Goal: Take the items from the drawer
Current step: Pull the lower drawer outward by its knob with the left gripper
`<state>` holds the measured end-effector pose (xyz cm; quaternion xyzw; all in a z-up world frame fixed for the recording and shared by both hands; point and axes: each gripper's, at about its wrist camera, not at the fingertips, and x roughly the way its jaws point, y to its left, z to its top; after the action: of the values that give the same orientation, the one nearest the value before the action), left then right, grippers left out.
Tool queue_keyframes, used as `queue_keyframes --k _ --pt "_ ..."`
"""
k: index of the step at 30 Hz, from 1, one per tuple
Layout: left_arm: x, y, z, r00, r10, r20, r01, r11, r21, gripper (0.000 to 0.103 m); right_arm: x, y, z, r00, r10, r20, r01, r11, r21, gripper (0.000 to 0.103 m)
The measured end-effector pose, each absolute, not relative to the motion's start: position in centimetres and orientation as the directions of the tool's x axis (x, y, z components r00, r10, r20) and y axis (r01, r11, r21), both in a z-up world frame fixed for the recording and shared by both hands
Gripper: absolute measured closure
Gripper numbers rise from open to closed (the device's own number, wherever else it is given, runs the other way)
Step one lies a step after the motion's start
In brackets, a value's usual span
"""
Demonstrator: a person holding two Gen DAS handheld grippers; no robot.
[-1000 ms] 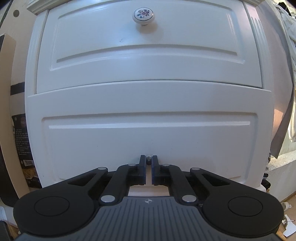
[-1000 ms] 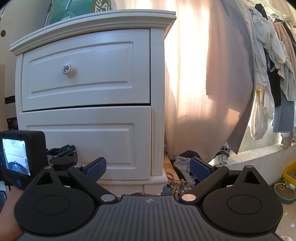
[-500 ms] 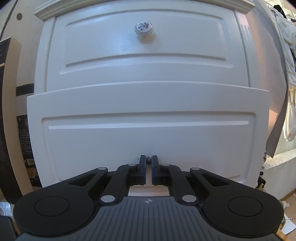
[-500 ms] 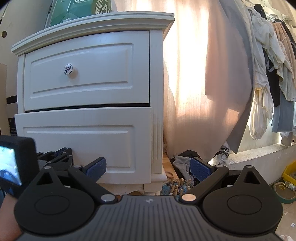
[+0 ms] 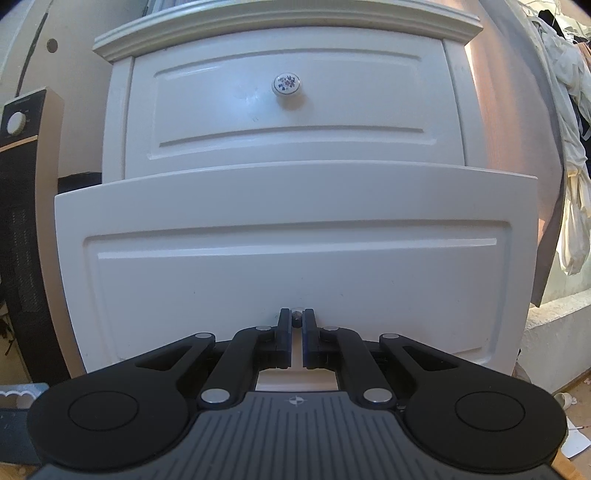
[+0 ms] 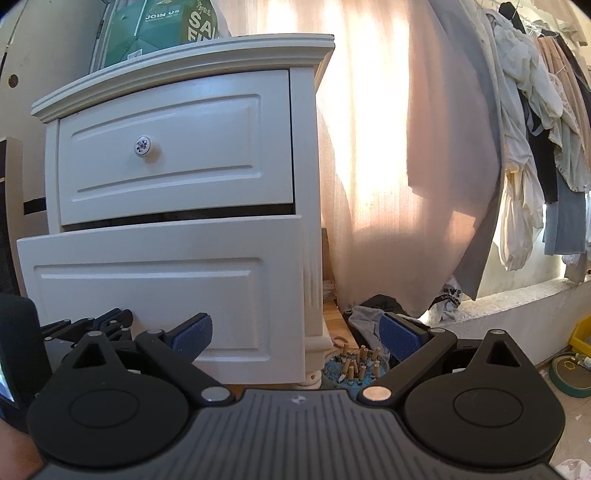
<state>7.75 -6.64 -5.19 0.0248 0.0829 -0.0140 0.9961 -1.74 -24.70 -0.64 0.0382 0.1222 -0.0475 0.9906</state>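
A white nightstand point(image 6: 310, 147) has two drawers. The lower drawer point(image 5: 295, 266) stands pulled out some way from the cabinet, with a dark gap above it in the right wrist view. My left gripper point(image 5: 296, 318) is shut on the lower drawer's small knob point(image 5: 296, 315), low on its front. The upper drawer point(image 5: 295, 110) is closed and carries a floral ceramic knob point(image 5: 286, 84). My right gripper point(image 6: 295, 332) hangs open to the right of the lower drawer point(image 6: 155, 288), holding nothing. The drawer's inside is hidden from both views.
A pink curtain point(image 6: 388, 166) hangs right of the nightstand, with clothes point(image 6: 535, 129) further right. A blue pot of butts point(image 6: 354, 365) and rags lie on the floor by the nightstand's foot. A green box point(image 6: 159, 29) sits on top. A dark heater point(image 5: 26, 221) stands left.
The lower drawer has slid out toward me with my left gripper holding its knob. The gap above it has widened. The right gripper stays open, backing off slightly.
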Motion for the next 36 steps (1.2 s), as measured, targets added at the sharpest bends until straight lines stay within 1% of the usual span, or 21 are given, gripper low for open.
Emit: queue_keyframes --k 13,17,20,25,28,30,31,32,33,35,36 --pt "1.8 -7.0 -5.8 0.985 -0.015 -0.17 0.022 0.999 0.036 0.101 -4.3 -24.3 -0.7 0.974 -0.037 -0.222 0.044 0.999 0.027 0.0" --pt "1.1 -6.7 -5.7 0.986 -0.015 -0.168 0.023 0.999 0.044 0.101 -4.9 -24.1 -0.7 0.974 -0.014 -0.224 0.021 0.999 0.031 0.0" --pt "0.8 -6.5 -5.6 0.985 -0.018 -0.171 0.024 0.999 0.034 0.101 -5.2 -23.9 -0.7 0.976 -0.014 -0.219 0.019 1.0 0.022 0.0" --pt "0.5 -6.8 -5.9 0.988 -0.013 -0.157 0.022 0.998 0.053 0.101 -5.5 -24.0 -0.6 0.976 -0.012 -0.217 0.02 0.999 0.035 0.0" --pt "0.4 -6.9 -5.8 0.986 -0.021 -0.167 0.031 0.998 0.062 0.101 -5.3 -23.9 -0.5 0.976 -0.016 -0.217 0.023 0.999 0.031 0.0" --pt "0.6 -6.8 -5.9 0.979 -0.052 -0.197 0.064 0.996 0.054 0.087 -5.1 -23.9 -0.4 0.976 -0.018 -0.218 0.025 0.999 0.029 0.0" --pt "0.7 -6.8 -5.9 0.974 -0.069 -0.214 0.081 0.995 0.049 0.063 -5.0 -23.9 -0.4 0.976 -0.019 -0.219 0.026 0.999 0.029 0.0" --pt "0.7 -6.8 -5.9 0.969 -0.085 -0.233 0.098 0.994 0.043 0.048 -4.9 -23.9 -0.3 0.975 -0.021 -0.219 0.028 0.999 0.028 0.0" --pt "0.3 -7.0 -6.0 0.973 -0.089 -0.212 0.102 0.994 0.048 0.044 -4.8 -23.9 -0.2 0.976 -0.026 -0.218 0.032 0.999 0.027 0.0" --pt "-1.0 -7.5 -6.1 0.987 -0.075 -0.14 0.09 0.991 0.102 0.019 -4.6 -23.9 0.0 0.976 -0.032 -0.215 0.039 0.999 0.028 0.0" --pt "-1.4 -7.7 -6.1 0.989 -0.082 -0.122 0.096 0.989 0.115 0.013 -4.5 -24.0 0.1 0.976 -0.035 -0.215 0.042 0.999 0.029 0.0"
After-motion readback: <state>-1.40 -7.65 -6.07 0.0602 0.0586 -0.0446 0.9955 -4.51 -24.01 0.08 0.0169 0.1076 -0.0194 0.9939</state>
